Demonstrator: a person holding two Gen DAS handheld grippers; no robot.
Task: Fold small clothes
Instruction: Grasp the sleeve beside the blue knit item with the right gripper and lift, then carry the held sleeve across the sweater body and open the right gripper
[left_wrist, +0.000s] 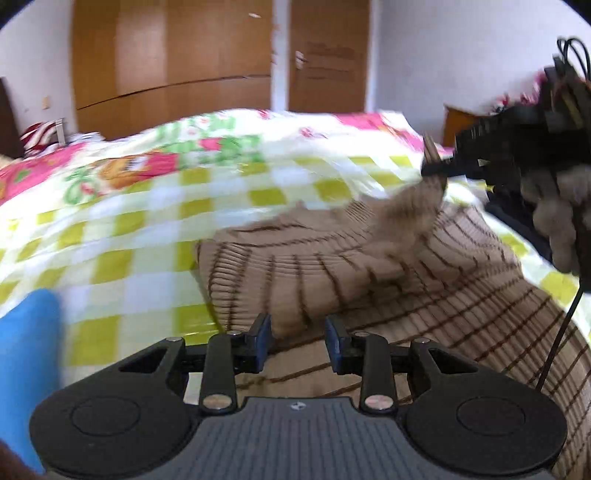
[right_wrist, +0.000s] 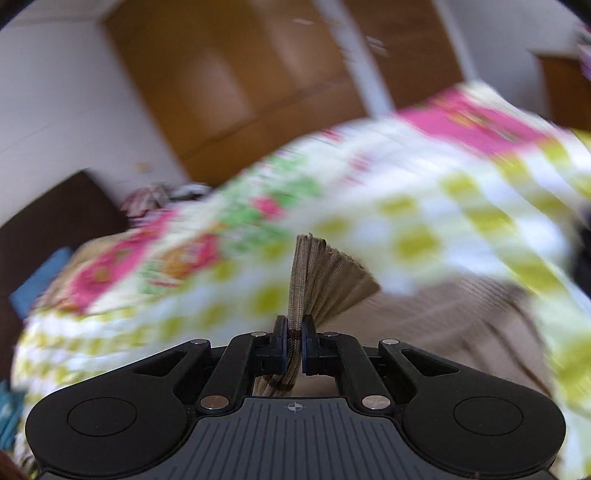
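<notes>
A tan knitted garment with dark brown stripes lies on the bed, partly folded over itself. My left gripper hovers low over its near edge, jaws apart, with nothing pressed between the blue pads. My right gripper is shut on a bunched edge of the same garment, which fans out above the pads. In the left wrist view the right gripper appears at the upper right, lifting a corner of the garment off the bed, held by a gloved hand. Both views are blurred.
The bed carries a cover of yellow-green checks with pink and green prints. A blue object sits at the near left. Wooden wardrobe doors stand behind the bed. A black cable hangs down at the right.
</notes>
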